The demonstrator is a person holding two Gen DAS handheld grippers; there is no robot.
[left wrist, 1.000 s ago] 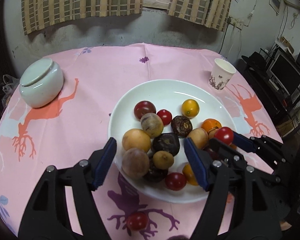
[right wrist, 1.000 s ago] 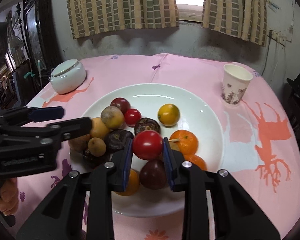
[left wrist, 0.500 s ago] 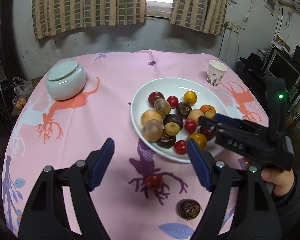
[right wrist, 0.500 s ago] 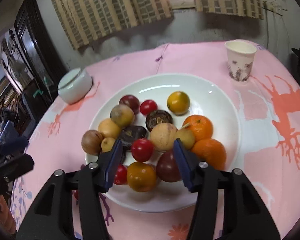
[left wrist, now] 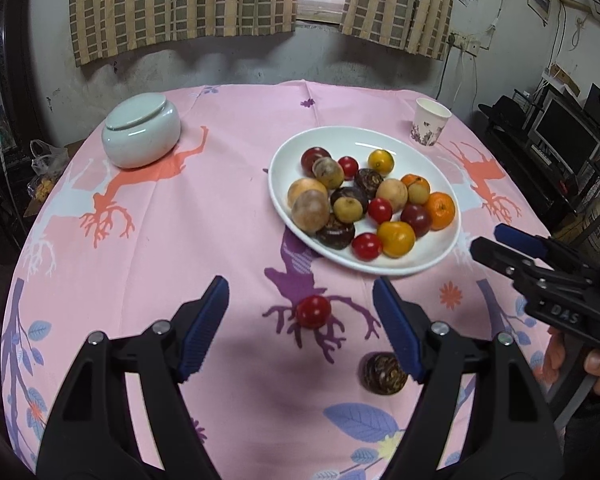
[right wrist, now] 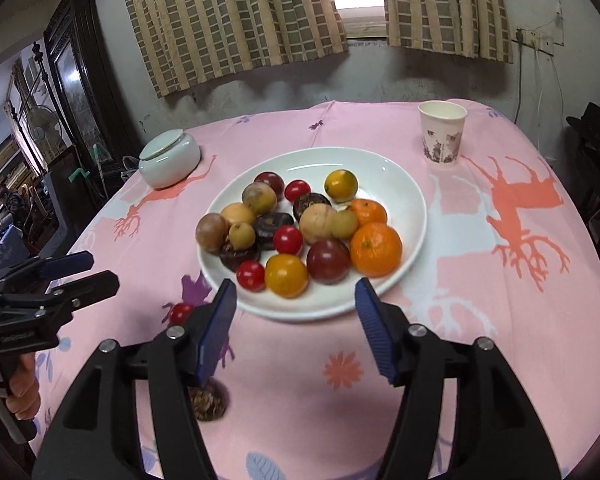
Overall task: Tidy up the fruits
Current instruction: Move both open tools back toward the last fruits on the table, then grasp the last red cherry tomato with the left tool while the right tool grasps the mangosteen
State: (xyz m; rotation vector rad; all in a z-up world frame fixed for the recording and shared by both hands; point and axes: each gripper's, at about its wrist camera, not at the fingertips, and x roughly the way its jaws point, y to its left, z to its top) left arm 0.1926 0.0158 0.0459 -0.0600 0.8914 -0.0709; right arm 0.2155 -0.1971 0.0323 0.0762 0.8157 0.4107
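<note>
Just tomato (left wrist: 313,311) between open tongs (left wrist: 301,320)

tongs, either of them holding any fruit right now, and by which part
Nothing is held. The left tongs stand open above a loose red tomato on the cloth, and the right tongs stand open, empty, near the plate.

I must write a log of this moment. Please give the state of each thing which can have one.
Left tongs: open, empty, over the cloth.
Right tongs: open, empty.
White round plate: holding a heap of fruits.
Red cherry tomato: loose on the cloth, off the plate.
Dark brown round fruit: loose on the cloth.
Pale green ceramic jar: lid on.
Paper cup: upright.
</note>
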